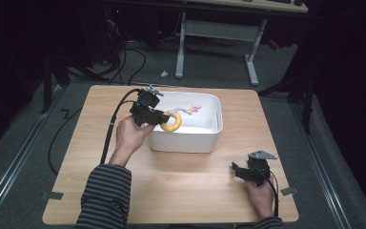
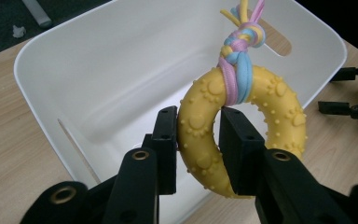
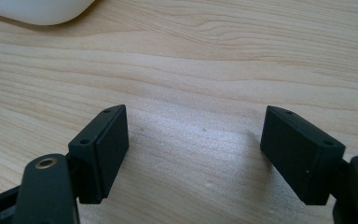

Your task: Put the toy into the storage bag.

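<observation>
Ring toy over the bin, drop coming up.

The left gripper (image 2: pixel 198 140) clamps the yellow ring toy (image 2: pixel 242 126) by its knobbly band, jaws pinching one side, the braided cord (image 2: pixel 240 56) knotted on top. The toy hangs above the white bin (image 1: pixel 209 138) at its left rim, near the table's far edge; whether it clears the wall is hard to judge. Next move, I'd say: carry it inward, then let go. The right gripper (image 3: pixel 193 154) rests near the table's (image 1: pixel 100 157) front right corner, jaws spread wide, holding nothing.

Ring toy (image 2: pixel 242 140): yellow rubbery plastic, nubbed, slight sheen; braided pastel cord (image 2: pixel 238 65). Bin (image 2: pixel 121 70): smooth white semi-gloss plastic. Bench (image 3: pixel 191 60): matt pale woodgrain. Jaws were matt black plastic.
</observation>
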Available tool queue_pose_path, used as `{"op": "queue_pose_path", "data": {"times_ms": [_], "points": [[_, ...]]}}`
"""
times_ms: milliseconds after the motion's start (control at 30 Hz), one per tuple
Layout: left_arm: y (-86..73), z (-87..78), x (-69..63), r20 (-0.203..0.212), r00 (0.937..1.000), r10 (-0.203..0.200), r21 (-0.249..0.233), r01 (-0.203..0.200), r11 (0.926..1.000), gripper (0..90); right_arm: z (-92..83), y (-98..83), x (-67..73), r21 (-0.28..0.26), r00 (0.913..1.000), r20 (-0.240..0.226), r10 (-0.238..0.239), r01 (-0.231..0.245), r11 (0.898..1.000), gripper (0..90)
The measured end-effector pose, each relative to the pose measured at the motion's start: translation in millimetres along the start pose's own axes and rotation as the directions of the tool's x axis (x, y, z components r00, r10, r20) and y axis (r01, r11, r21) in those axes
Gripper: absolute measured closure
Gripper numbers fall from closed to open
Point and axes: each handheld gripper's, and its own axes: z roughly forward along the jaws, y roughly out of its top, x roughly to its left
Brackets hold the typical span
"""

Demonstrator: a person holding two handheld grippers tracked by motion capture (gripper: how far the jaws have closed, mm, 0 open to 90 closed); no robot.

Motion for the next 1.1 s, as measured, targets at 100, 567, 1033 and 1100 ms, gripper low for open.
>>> {"op": "queue_pose_path", "data": {"times_ms": [100,567,1033,1100], "points": [[0.5,5.3,2.2,-0.005,1.0000,-0.009,0.005,0.009,1.0000,68.4,0.0,0.0,-0.1,-0.001,1.0000,0.000,-0.002,0.002,1.000,23.4],[2.0,25.1,7.4,-0.035,0.9989,-0.031,0.032,0.032,0.9990,68.4,0.0,0.0,-0.1,-0.001,1.0000,-0.001,-0.002,0.002,1.000,23.4],[1.6,37.1,3.4,-0.050,0.9987,-0.014,0.074,0.018,0.9971,68.2,0.0,0.0,-0.1,0.000,1.0000,-0.002,-0.006,0.006,1.000,23.4],[1.5,38.0,2.9,-0.052,0.9986,-0.010,0.080,0.014,0.9967,68.2,0.0,0.0,-0.1,0.000,1.0000,-0.002,-0.006,0.006,1.000,23.4]]}}
